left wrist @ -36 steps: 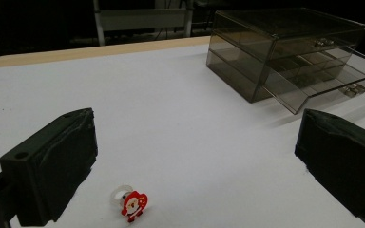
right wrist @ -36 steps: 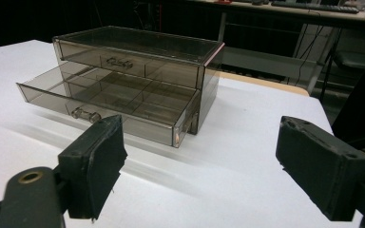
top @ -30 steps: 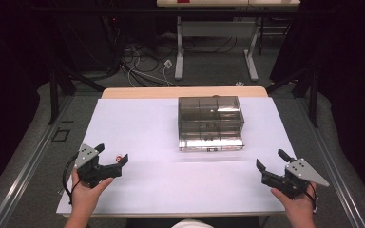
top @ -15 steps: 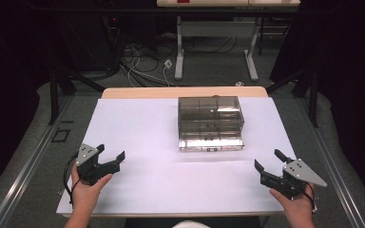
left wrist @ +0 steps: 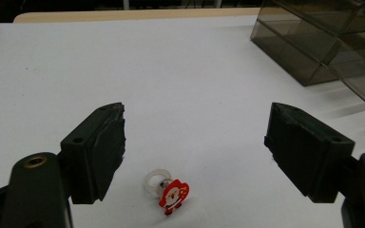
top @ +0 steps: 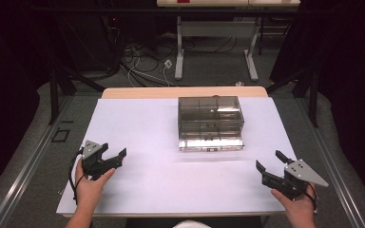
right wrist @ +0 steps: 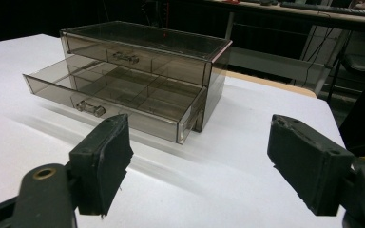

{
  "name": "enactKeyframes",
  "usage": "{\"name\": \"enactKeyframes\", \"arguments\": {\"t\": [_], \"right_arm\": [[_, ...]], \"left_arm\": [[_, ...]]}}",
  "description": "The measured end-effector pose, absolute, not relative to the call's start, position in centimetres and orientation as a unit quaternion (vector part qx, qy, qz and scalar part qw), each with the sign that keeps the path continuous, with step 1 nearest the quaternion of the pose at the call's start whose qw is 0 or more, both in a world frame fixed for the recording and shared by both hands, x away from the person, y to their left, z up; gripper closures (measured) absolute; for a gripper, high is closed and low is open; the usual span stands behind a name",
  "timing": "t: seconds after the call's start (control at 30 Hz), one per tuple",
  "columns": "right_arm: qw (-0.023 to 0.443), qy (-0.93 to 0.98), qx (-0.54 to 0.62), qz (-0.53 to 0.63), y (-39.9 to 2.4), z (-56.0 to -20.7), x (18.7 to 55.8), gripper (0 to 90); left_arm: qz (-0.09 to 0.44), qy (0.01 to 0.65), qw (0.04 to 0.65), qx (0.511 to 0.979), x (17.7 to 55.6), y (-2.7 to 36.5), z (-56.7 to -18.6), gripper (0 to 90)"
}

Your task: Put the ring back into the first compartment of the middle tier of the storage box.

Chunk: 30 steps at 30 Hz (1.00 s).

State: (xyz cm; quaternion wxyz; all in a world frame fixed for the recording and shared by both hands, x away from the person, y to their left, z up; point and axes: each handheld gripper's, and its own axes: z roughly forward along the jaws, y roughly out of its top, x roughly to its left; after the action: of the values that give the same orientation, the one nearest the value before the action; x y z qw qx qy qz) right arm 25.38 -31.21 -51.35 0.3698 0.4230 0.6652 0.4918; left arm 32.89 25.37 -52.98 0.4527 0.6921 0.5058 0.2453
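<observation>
Smoked clear plastic makes up the one drawer box [top: 210, 122] on the white tabletop [top: 142, 118], standing at the middle towards the far edge. It has two drawers, one above the other: the upper one [right wrist: 138, 52] is pushed in, the lower one [right wrist: 109, 97] is pulled out towards the near side, and its divided compartments look bare in the right tool's view. Each drawer front carries one small handle.

One small ring [left wrist: 168, 188] with a red-and-white Santa figure lies on the tabletop at the near left, well apart from the box. It sits between the jaws of the left tool [left wrist: 195, 142], close in near their base, with bare white surface on either side of it. Those jaws have just been closing in, yet they are released, with neither pad touching the ring. In the high view the left tool [top: 116, 156] sits low at the near left edge, pointing right, held in the person's left hand [top: 89, 183].

At the near right, the right tool [top: 268, 160] is held in the right hand [top: 298, 204], pointing towards the box; its jaws are spread wide with nothing between them. Open white tabletop lies between it and the pulled-out drawer, with nothing in the way.

Beyond the far edge stand desk legs and a tangle of cables [top: 142, 61] on the floor.
</observation>
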Motion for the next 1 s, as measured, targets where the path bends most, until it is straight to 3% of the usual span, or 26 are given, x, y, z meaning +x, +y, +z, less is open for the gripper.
{"name": "enactKeyframes", "arguments": {"t": [0.63, 1.0], "right_arm": [[0.354, 0.662, 0.436, 0.495, -31.7, -51.5, 25.3, 21.3], [0.352, 0.662, 0.44, 0.494, -31.7, -51.5, 25.3, 21.2]], "left_arm": [[0.167, 0.592, 0.416, 0.67, 34.1, 26.0, -53.7, 42.1], [0.132, 0.617, 0.386, 0.673, 34.8, 25.8, -53.6, 49.1]]}}
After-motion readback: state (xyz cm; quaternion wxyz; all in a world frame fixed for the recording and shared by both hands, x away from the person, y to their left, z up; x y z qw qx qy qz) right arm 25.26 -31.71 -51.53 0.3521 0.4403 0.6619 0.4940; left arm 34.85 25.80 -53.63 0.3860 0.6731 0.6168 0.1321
